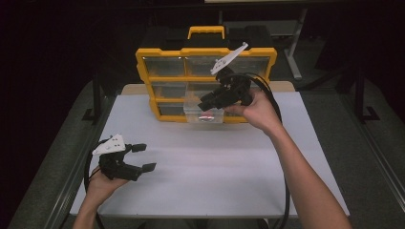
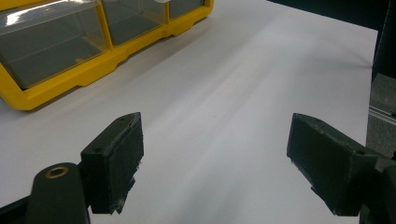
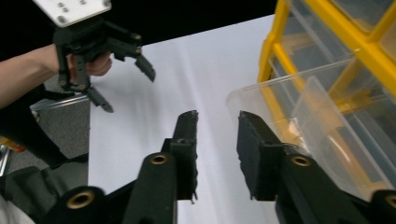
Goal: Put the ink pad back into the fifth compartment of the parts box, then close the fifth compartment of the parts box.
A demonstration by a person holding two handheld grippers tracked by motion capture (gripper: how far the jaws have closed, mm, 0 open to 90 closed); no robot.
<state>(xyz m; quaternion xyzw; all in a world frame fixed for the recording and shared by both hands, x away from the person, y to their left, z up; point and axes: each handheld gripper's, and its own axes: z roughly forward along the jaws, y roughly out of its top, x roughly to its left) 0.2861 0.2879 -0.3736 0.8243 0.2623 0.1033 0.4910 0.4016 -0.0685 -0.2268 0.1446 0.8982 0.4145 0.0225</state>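
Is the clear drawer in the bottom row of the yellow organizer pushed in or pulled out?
Pulled out: the clear drawer juts forward past the yellow organizer front, beside the right gripper.

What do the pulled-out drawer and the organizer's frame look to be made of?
Drawer: looks like clear, glossy plastic; the yellow frame shows through its walls in the right gripper view. Frame: opaque yellow with moulded edges and a slight sheen, probably hard plastic.

A white table (image 1: 200,167) carries a yellow drawer cabinet (image 1: 162,67) at its far edge, one clear drawer (image 1: 203,114) pulled out.
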